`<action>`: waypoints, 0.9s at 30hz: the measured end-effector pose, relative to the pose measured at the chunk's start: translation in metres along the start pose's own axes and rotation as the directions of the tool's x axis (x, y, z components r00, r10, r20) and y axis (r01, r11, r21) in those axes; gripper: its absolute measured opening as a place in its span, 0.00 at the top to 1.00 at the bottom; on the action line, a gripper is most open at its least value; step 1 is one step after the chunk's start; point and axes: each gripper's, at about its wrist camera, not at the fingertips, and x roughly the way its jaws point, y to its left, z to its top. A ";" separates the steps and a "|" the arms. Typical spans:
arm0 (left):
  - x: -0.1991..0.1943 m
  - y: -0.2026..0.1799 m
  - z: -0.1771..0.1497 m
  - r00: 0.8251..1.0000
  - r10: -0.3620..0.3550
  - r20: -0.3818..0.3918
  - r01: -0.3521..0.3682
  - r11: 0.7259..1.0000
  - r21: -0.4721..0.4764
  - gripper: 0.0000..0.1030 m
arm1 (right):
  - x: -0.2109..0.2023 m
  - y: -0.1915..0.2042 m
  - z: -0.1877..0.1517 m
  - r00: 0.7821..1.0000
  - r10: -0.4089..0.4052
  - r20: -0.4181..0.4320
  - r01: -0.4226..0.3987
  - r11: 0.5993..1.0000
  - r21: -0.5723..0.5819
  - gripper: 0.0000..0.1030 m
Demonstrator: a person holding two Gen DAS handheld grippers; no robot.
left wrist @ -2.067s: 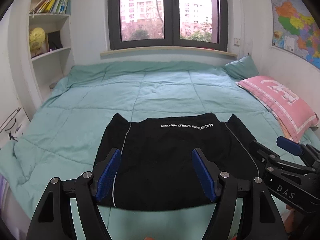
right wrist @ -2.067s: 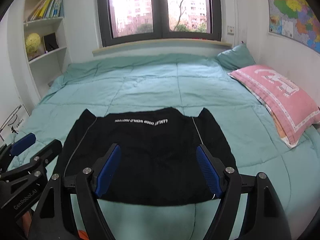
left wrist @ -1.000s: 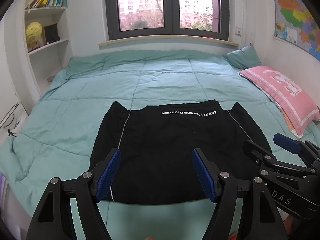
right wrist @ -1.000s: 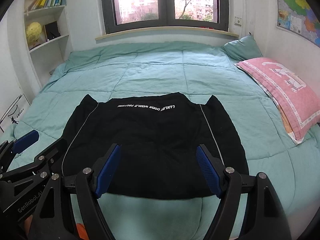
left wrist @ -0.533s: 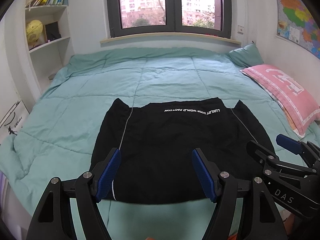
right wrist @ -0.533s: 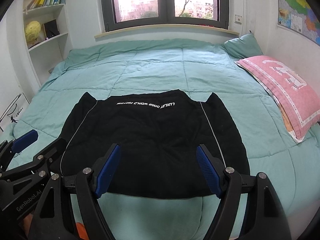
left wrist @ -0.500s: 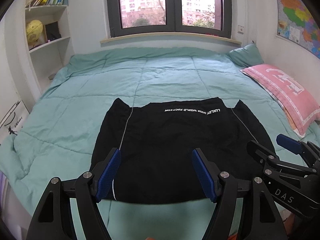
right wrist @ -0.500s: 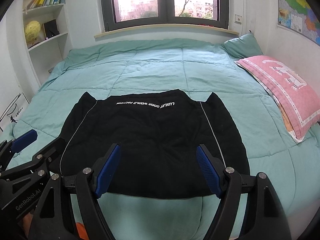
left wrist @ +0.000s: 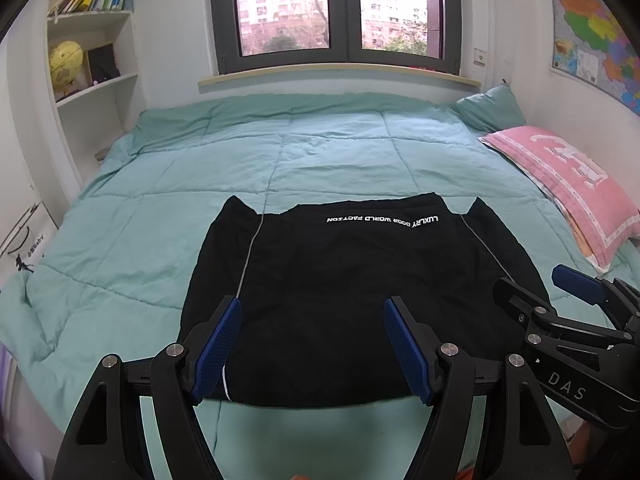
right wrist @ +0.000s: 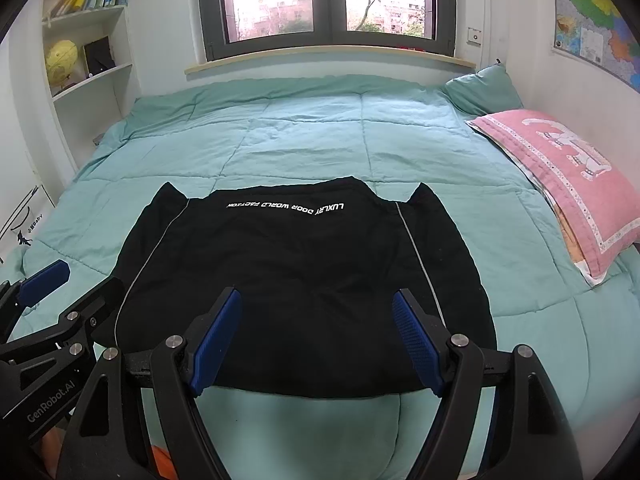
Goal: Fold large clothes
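A black garment (left wrist: 352, 288) with white lettering and thin white side stripes lies flat on the teal quilt (left wrist: 320, 152), near the front edge of the bed. It also shows in the right wrist view (right wrist: 296, 272). My left gripper (left wrist: 312, 320) is open and empty, held above the garment's near left part. My right gripper (right wrist: 318, 316) is open and empty, held above its near right part. Each gripper shows at the edge of the other's view: the right gripper in the left wrist view (left wrist: 560, 300), the left gripper in the right wrist view (right wrist: 68, 292).
A pink pillow (left wrist: 568, 184) and a teal pillow (left wrist: 492, 108) lie along the right wall. A white shelf unit (left wrist: 92, 60) with books and a yellow globe stands at the left. A window (left wrist: 340, 8) is behind the bed.
Both grippers have risen and drawn back slightly, so the garment sits a little farther away in both views. Both stay open; the garment has not moved.
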 end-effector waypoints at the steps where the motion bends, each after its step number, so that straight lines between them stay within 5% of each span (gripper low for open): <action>1: 0.000 0.000 0.000 1.000 0.001 0.000 -0.001 1.000 0.000 0.27 | 0.000 0.001 0.000 1.000 0.000 -0.001 0.000 1.000 -0.002 0.23; 19: 0.005 -0.002 0.000 1.000 0.004 -0.007 -0.004 1.000 0.004 0.27 | 0.007 0.002 0.000 1.000 0.001 -0.014 -0.001 1.000 -0.005 0.23; 27: 0.005 -0.003 -0.002 0.997 0.068 0.032 -0.068 0.998 0.009 0.27 | 0.013 0.000 -0.002 1.000 0.004 -0.028 -0.004 1.000 0.000 0.23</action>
